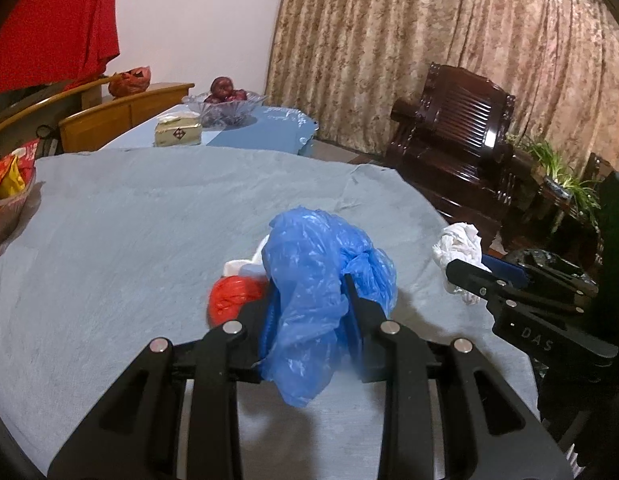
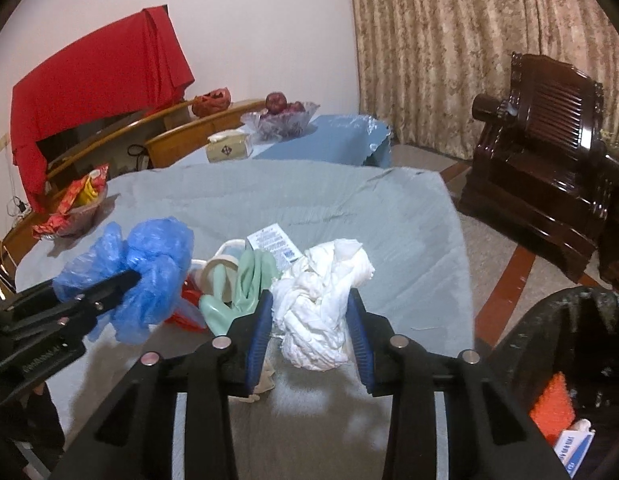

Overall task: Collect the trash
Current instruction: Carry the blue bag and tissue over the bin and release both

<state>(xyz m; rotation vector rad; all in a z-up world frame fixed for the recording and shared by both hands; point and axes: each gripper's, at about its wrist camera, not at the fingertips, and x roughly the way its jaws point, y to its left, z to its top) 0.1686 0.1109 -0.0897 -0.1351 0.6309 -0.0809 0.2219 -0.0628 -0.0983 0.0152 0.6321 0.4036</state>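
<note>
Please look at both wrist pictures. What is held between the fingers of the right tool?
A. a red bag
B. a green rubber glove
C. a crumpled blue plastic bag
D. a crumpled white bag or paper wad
D: in the right wrist view the right tool has its blue pads pressed on the white wad, while the blue plastic bag sits in the left tool.

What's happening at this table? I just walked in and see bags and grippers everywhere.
A person is clearing trash with a handheld gripper in each hand. The left gripper is shut on a crumpled blue plastic bag; the right gripper is shut on a white wad of paper or plastic. Both are held above the grey-covered table. A green rubber glove, a tape roll and red plastic still lie there. A black bin already holding some trash waits at the right.
</note>
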